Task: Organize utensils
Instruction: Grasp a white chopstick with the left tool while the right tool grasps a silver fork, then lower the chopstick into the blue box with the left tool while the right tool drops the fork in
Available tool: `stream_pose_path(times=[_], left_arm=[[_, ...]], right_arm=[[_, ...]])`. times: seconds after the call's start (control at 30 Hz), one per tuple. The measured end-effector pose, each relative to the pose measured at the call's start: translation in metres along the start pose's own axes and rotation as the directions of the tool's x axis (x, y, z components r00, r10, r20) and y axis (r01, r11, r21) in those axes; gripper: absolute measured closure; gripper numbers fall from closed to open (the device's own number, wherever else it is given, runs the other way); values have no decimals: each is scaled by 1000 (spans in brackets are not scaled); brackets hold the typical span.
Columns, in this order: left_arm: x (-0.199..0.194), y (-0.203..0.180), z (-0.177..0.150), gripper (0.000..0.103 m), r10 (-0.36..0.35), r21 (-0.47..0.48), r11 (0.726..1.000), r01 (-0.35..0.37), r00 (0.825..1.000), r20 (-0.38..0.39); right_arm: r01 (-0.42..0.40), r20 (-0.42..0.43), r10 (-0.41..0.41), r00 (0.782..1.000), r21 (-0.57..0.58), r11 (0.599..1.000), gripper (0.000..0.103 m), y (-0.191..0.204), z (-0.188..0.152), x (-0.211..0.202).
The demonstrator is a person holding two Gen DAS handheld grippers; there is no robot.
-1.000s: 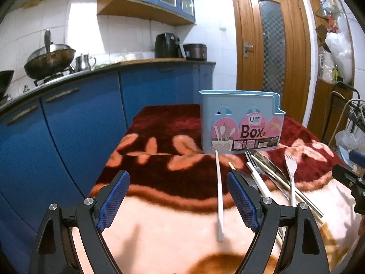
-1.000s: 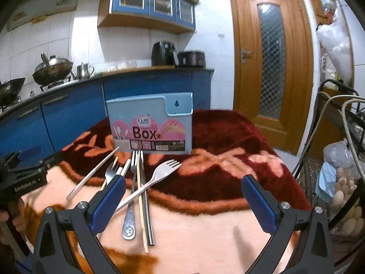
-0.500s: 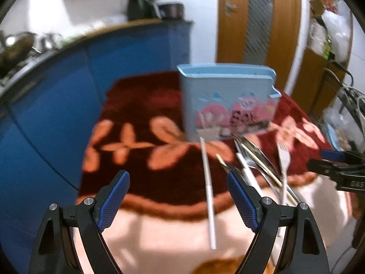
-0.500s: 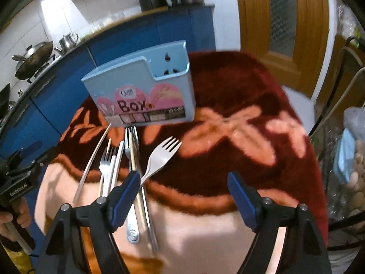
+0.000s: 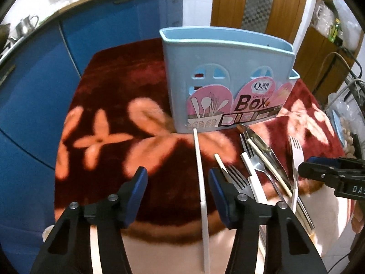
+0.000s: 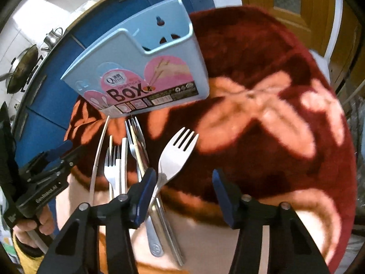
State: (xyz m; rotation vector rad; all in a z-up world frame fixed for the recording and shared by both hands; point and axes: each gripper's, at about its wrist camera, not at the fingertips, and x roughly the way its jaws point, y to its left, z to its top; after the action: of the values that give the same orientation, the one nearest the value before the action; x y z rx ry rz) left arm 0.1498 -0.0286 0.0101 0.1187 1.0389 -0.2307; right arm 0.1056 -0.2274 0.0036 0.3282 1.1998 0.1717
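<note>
Left wrist view shows the box (image 5: 228,80) standing upper centre, apparently empty; every utensil lies on the blanket (image 5: 109,105) below it, so sorting looks barely begun. Left gripper (image 5: 178,182) hangs apart, gripping nothing, straddling the white chopstick (image 5: 202,182). Right gripper (image 6: 182,187) gapes too, its left finger beside the white fork (image 6: 175,155).

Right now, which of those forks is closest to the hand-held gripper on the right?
The big white fork lying apart at the pile's right edge; its handle runs beside the right hand-held gripper, which is open.
</note>
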Motion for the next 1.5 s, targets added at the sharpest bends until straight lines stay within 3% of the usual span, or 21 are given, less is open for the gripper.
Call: stream_pose_path(times=[0.3,0.57,0.73,0.8,0.97,1.07,1.2,1.37,1.5], left_arm=[[24,7,7,63,-50,-41,998,47,996,-77],[34,6,14,74,-103,-36,994,99,987,-120],[42,13,23,81,-123,-62,991,115,983,-138],[45,17,27,94,-132,-72,990,123,982,-138],[43,23,29,98,-170,-106,982,158,978,-119],[31,27,22,99,-190,-134,975,179,979,-75],[-3,36,13,99,-201,-112,972,207,978,56],[-40,44,10,99,-238,-115,958,264,952,194],[-74,47,22,99,-215,-101,960,260,920,327]], right_arm=[[-30,-21,30,999,22,999,61,-2,10,10],[-79,-10,81,997,87,993,89,-24,21,13],[-123,18,122,992,70,990,95,-33,25,10],[-132,34,131,991,54,990,97,-31,26,7],[-140,100,141,985,-11,990,97,-24,24,-8],[-142,145,149,978,-53,988,97,-18,19,-19],[-139,233,166,958,-126,982,97,-12,13,-38],[-106,348,162,923,-176,979,97,-8,10,-60],[-70,429,151,890,-198,978,97,-2,11,-74]])
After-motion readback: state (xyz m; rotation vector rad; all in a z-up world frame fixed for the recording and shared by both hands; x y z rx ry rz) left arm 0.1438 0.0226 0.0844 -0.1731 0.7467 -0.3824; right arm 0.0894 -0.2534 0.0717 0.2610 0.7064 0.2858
